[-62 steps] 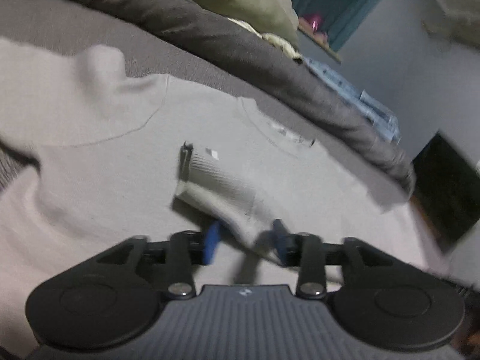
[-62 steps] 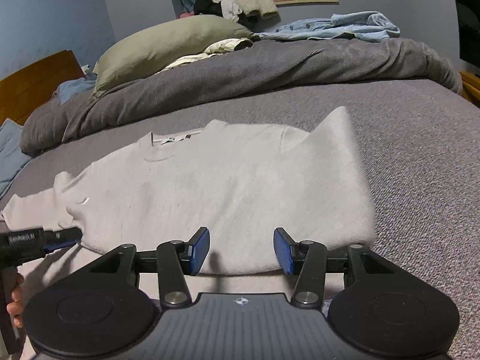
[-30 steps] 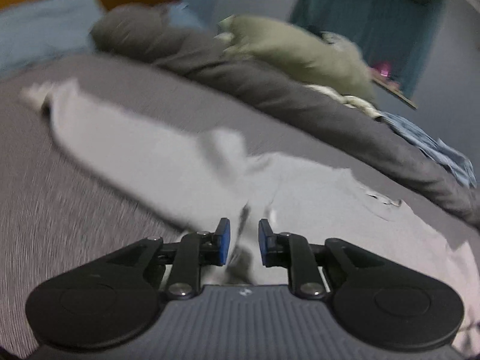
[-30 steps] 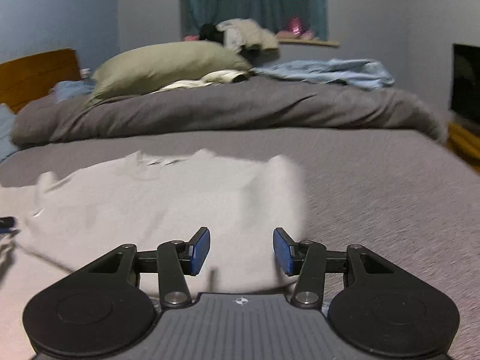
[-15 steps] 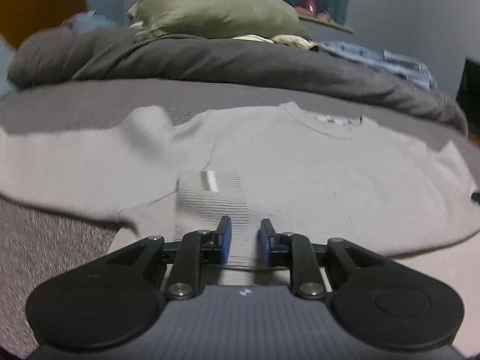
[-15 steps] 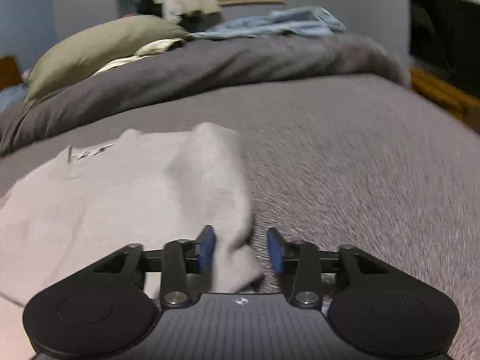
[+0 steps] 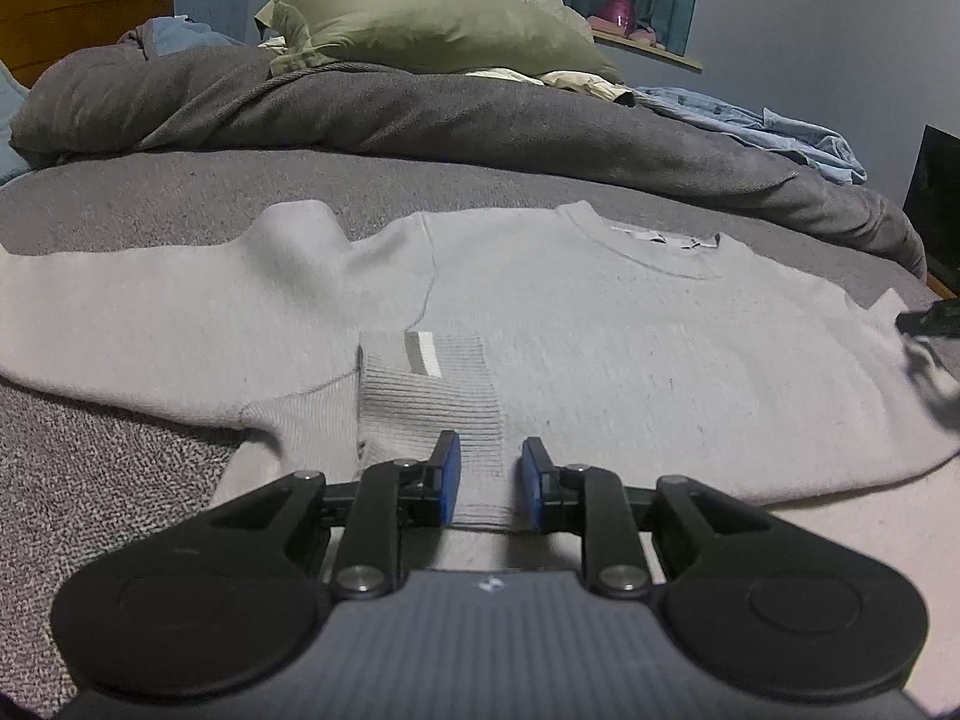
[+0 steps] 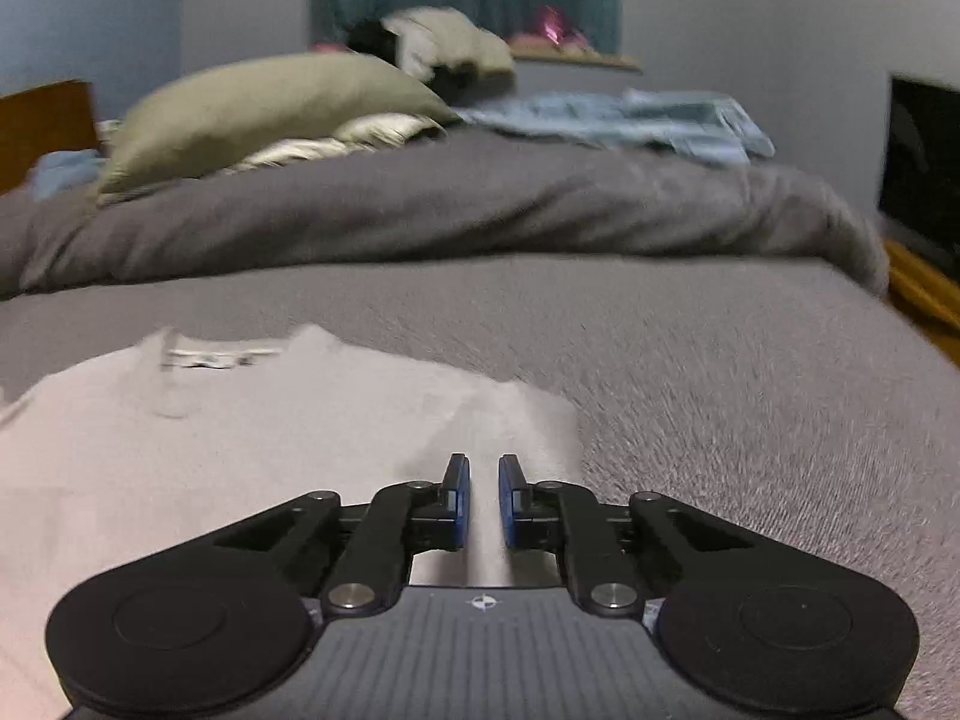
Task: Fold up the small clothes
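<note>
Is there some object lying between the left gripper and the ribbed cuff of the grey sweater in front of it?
Nothing visible stands in the way. The left gripper sits right at the ribbed cuff, which lies folded over the sweater body, with knit fabric showing between its parted jaws. The pillow and blanket lie far behind.

1. The pale grey sweater (image 7: 600,324) is a soft, matt knit, its ribbed cuff (image 7: 429,402) coarser than the smooth body.
2. The bed cover (image 8: 690,360) is a rough, speckled grey weave; the dark duvet (image 7: 420,114) behind it looks plush and matt.
3. The olive pillow (image 7: 432,24) has a smooth cloth case with a faint sheen.
4. The left gripper (image 7: 490,480) is matt black plastic with blue pads (image 7: 450,477) and dull metal screws (image 7: 354,577).
5. The headboard (image 7: 78,6) is orange-brown wood.
</note>
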Demonstrator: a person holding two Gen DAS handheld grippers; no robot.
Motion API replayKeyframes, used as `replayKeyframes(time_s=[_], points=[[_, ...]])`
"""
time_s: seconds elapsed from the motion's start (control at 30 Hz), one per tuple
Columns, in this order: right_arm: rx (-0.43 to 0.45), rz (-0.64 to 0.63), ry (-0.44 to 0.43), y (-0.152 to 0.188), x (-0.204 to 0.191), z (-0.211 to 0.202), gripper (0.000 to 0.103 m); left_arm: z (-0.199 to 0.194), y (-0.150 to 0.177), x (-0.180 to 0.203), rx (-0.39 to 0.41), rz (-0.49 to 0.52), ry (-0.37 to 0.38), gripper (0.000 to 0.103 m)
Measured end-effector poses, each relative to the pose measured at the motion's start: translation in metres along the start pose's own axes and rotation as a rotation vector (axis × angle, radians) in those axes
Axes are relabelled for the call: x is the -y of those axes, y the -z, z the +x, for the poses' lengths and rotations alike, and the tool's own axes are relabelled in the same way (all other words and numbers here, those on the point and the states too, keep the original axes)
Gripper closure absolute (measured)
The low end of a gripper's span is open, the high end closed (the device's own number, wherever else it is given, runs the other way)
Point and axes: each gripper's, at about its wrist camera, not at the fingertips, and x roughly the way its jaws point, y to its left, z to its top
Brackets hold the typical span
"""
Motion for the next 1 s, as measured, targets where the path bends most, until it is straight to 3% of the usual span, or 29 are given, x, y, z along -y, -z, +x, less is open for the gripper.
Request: replayKeyframes(time_s=[0.1,0.23,0.37,0.4,0.47,0.53,0.63,0.7,0.77,0.87,1.0], points=[[-0.068,0.075,0.075,0.000,0.012,0.027,0.097,0.002,0.001,0.001,0.000,0.008,0.000,0.084],[-0.071,0.075,0.069,0.008,0.015,0.033,0.096,0.005,0.002,0.001,-0.001,0.011,0.000,0.084],[-0.005,0.078,0.055,0.013,0.013,0.002,0.071,0.004,0.001,0.001,-0.004,0.016,0.000,0.083],[-0.012,0.082,0.058,0.014,0.014,-0.007,0.071,0.003,0.001,0.001,-0.005,0.018,0.000,0.082],[-0.034,0.080,0.056,0.020,0.013,-0.030,0.071,-0.001,0.001,0.001,0.000,0.022,0.016,0.071],[-0.050,0.070,0.067,0.022,0.012,-0.052,0.060,-0.006,0.003,0.000,-0.003,0.037,0.041,0.044],[-0.043,0.029,0.068,0.015,-0.001,-0.088,0.033,-0.017,0.007,0.004,-0.029,0.100,0.043,0.017],[-0.004,-0.003,0.049,0.011,-0.014,-0.120,0.009,-0.026,0.011,0.010,-0.058,0.172,0.001,0.008],[0.028,-0.036,0.017,0.008,-0.028,-0.146,0.004,-0.040,0.014,0.012,-0.051,0.214,-0.030,0.008],[0.061,-0.083,-0.036,0.017,-0.048,-0.189,0.000,-0.060,0.009,0.007,-0.055,0.192,-0.015,0.008],[0.023,-0.102,-0.055,0.025,-0.066,-0.217,0.000,-0.097,-0.018,0.002,0.007,0.210,0.012,0.008]])
